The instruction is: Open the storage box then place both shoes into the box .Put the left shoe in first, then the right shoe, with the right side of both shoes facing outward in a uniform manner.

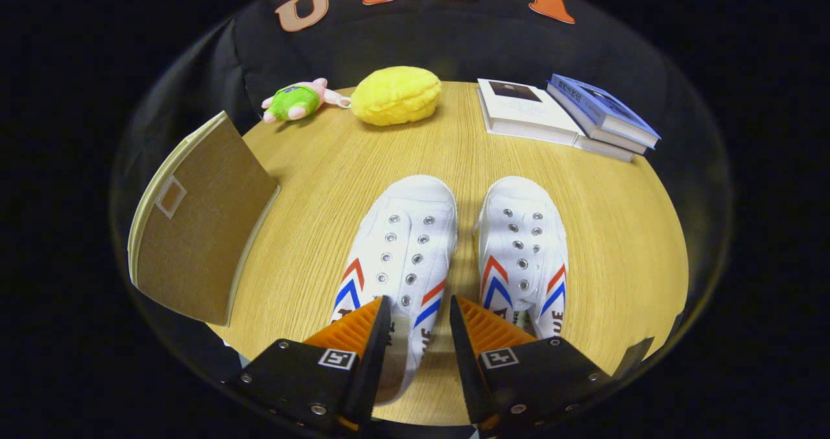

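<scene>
White canvas left shoe (399,244) and right shoe (524,248) with red-blue chevrons are sitting toes-out on the woodgrain table (622,231). Gripper (420,322) is hovering, jaws spread over the left one's heel. Tan fabric storage box (194,231) at 10 o'clock.

We see a desk (311,186) of pale wood grain with a smooth matt finish. The two shoes (402,244) look like white canvas with shiny metal eyelets. The storage box (201,231) shows coarse woven cloth. The yellow plush (397,95) is fuzzy; the books (528,111) have smooth paper covers. The claw (420,316), fingers apart, has ribbed pads.
</scene>
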`<action>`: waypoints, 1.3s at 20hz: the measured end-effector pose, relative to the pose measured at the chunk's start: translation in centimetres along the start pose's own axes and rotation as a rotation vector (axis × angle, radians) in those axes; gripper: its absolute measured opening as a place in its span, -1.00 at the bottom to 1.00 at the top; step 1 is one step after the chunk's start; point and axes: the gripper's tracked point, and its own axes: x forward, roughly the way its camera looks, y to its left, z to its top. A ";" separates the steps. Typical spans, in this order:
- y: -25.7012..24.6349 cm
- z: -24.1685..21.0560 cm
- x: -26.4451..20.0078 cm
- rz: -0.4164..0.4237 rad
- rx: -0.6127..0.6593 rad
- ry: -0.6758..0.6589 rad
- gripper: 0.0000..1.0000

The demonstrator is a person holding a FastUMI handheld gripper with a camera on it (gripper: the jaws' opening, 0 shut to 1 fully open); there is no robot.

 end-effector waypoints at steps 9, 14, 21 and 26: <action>0.1 0.1 0.4 0.113 0.204 0.014 -0.73; 1.0 1.6 -0.7 0.149 0.244 -0.047 -0.88; 4.3 4.9 -4.2 0.245 0.278 -0.129 -0.88; 8.7 8.7 -9.4 0.322 0.229 -0.225 -0.88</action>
